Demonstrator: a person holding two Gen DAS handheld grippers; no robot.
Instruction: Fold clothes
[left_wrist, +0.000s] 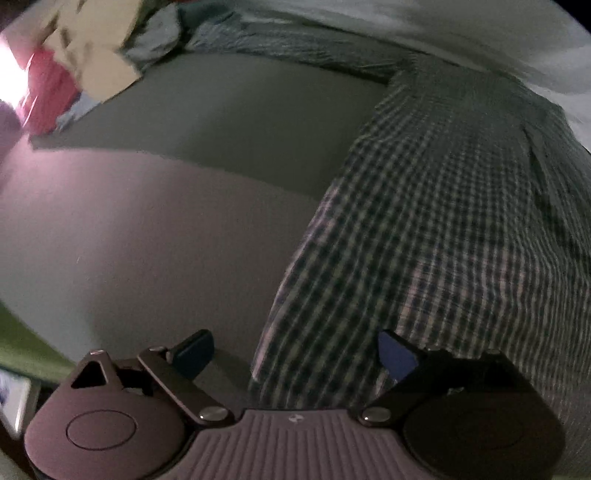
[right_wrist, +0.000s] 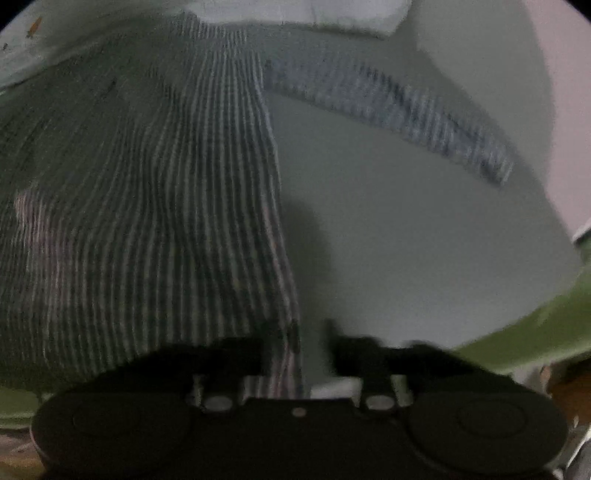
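A checked shirt (left_wrist: 443, 221) lies spread on a pale grey surface (left_wrist: 147, 240) and fills the right half of the left wrist view. My left gripper (left_wrist: 295, 354) is open wide, low over the shirt's left edge, which runs up between its fingers. In the blurred right wrist view the same shirt (right_wrist: 147, 203) covers the left half, and one sleeve (right_wrist: 406, 107) stretches out to the right. My right gripper (right_wrist: 297, 347) straddles the shirt's right edge with a narrow gap. Bare surface (right_wrist: 406, 240) shows between the fingers, so it is open.
A red item (left_wrist: 48, 92), a beige patterned cloth (left_wrist: 99, 48) and a bluish garment (left_wrist: 221, 33) lie at the far left. White cloth (right_wrist: 295, 11) lies beyond the shirt. A green border (right_wrist: 535, 332) runs along the surface's near edge.
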